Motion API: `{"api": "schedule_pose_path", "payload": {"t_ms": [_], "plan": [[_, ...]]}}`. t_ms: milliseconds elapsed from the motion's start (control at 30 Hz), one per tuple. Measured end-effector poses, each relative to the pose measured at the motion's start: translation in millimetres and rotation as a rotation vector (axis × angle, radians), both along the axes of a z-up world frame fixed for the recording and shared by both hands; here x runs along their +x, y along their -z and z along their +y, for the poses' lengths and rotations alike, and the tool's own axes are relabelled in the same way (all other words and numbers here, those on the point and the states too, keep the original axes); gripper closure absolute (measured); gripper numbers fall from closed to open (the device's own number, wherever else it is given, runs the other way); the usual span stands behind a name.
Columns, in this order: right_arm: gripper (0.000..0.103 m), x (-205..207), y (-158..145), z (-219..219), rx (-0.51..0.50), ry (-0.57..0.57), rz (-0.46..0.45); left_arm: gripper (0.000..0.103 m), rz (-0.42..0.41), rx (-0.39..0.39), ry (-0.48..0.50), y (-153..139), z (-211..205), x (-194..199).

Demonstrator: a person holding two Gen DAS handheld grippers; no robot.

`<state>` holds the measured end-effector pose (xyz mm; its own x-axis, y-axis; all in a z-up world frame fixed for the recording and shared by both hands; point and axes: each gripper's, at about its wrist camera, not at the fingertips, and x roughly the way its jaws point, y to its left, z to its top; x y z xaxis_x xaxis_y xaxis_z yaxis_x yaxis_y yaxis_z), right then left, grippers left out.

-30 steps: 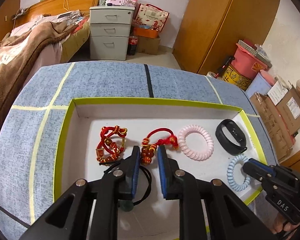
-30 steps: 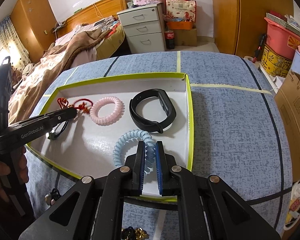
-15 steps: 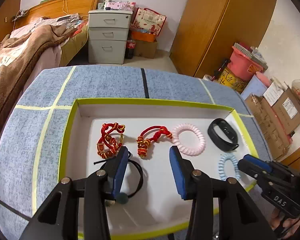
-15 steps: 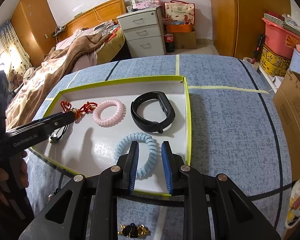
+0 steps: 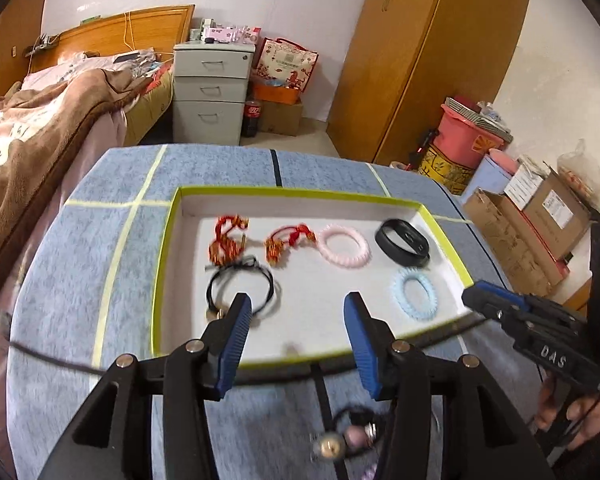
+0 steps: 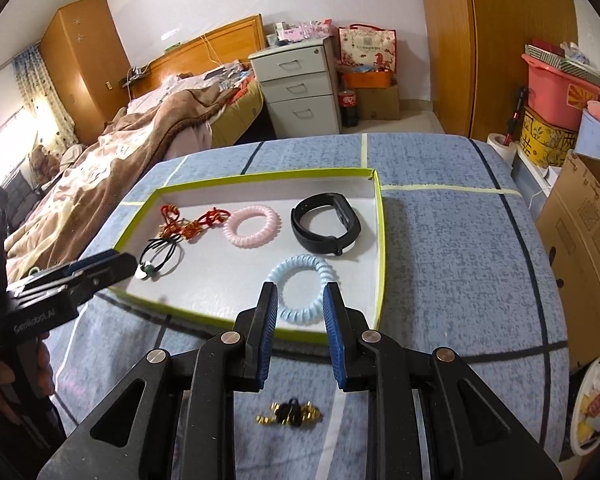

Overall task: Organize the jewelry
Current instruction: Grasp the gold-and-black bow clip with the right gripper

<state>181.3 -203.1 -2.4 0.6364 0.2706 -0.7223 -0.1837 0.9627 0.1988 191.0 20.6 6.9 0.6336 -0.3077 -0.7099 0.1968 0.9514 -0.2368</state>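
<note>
A white tray with a lime rim [image 5: 168, 240] [image 6: 380, 240] holds two red-gold bracelets [image 5: 228, 236] [image 5: 288, 240], a pink coil ring [image 5: 344, 246] [image 6: 252, 226], a black band [image 5: 402, 242] [image 6: 326, 228], a blue coil ring [image 5: 414, 294] [image 6: 304, 294] and a black cord bracelet [image 5: 240, 286] [image 6: 160, 260]. My left gripper [image 5: 296, 340] is open and empty above the tray's near rim. My right gripper [image 6: 300, 332] is open and empty just behind the blue ring. A beaded bracelet [image 5: 348, 438] and a black-gold piece [image 6: 290, 414] lie on the blue table outside the tray.
The blue table [image 6: 460, 260] has tape lines. A bed [image 5: 40, 132] stands at the left, a grey drawer unit [image 5: 210, 92] and a wooden wardrobe [image 5: 420, 60] behind, boxes [image 5: 532, 220] at the right.
Both grippers opened and pulled back toward the near edge. The left let go of the black cord bracelet, the right let go of the blue coil ring; both now lie in the tray.
</note>
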Motion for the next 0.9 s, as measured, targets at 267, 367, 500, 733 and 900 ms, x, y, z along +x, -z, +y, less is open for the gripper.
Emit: {"api": "schedule_pose_path", "payload": {"t_ms": [267,367,500,733,900], "plan": [[0.047,-27,0,4,-0.01,-0.031,-0.019,0.052,-0.034,-0.012,-0.028,-1,13,-44],[0.047,-34,3,6,-0.023,-0.038,-0.013,0.05,-0.037,-0.023,-0.028,0,18,-57],[0.047,-43,13,7,-0.071,-0.044,0.001,0.049,-0.044,-0.023,-0.031,2,25,-74],[0.047,-46,31,6,-0.089,-0.057,0.045,0.049,-0.042,-0.034,-0.035,9,34,-95],[0.047,-44,39,7,-0.104,-0.048,0.067,0.049,-0.024,-0.029,-0.061,18,43,-106]]}}
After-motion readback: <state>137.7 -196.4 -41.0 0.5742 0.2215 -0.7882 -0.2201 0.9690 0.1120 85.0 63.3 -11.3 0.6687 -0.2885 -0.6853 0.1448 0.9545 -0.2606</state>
